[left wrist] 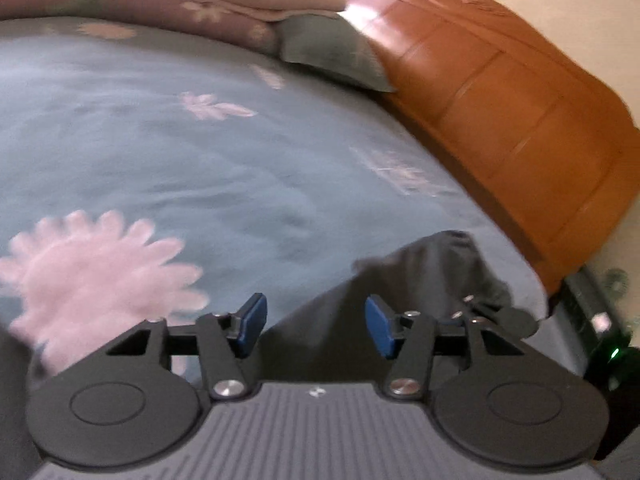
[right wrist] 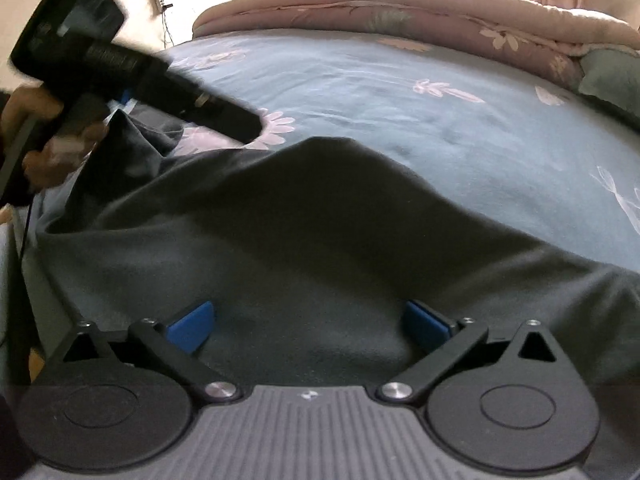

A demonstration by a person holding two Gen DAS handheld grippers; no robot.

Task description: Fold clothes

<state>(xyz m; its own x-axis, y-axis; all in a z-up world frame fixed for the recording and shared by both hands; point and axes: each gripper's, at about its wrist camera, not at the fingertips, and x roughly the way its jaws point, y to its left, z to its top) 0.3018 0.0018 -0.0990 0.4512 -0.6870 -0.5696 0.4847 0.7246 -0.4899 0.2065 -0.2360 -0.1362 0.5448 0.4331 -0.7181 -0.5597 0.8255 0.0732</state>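
Observation:
A dark grey garment point(right wrist: 320, 220) lies rumpled across the near part of the bed, with a fold humped up in its middle. My right gripper point(right wrist: 310, 324) is open just above it, both blue pads wide apart over the cloth. My left gripper point(left wrist: 316, 326) is also open, and the garment point(left wrist: 400, 280) shows between and beyond its blue fingers point(left wrist: 252, 324). In the right wrist view the left gripper's body point(right wrist: 100, 56) is at the upper left in a person's hand point(right wrist: 40, 120), and the cloth rises in a peak toward it.
The bed has a blue-grey sheet point(left wrist: 160, 140) printed with pink flowers. A folded pink quilt point(right wrist: 400, 20) and a green pillow point(left wrist: 332, 52) lie along the far side. An orange wooden headboard point(left wrist: 500, 100) runs down the right. A bright window is behind the quilt.

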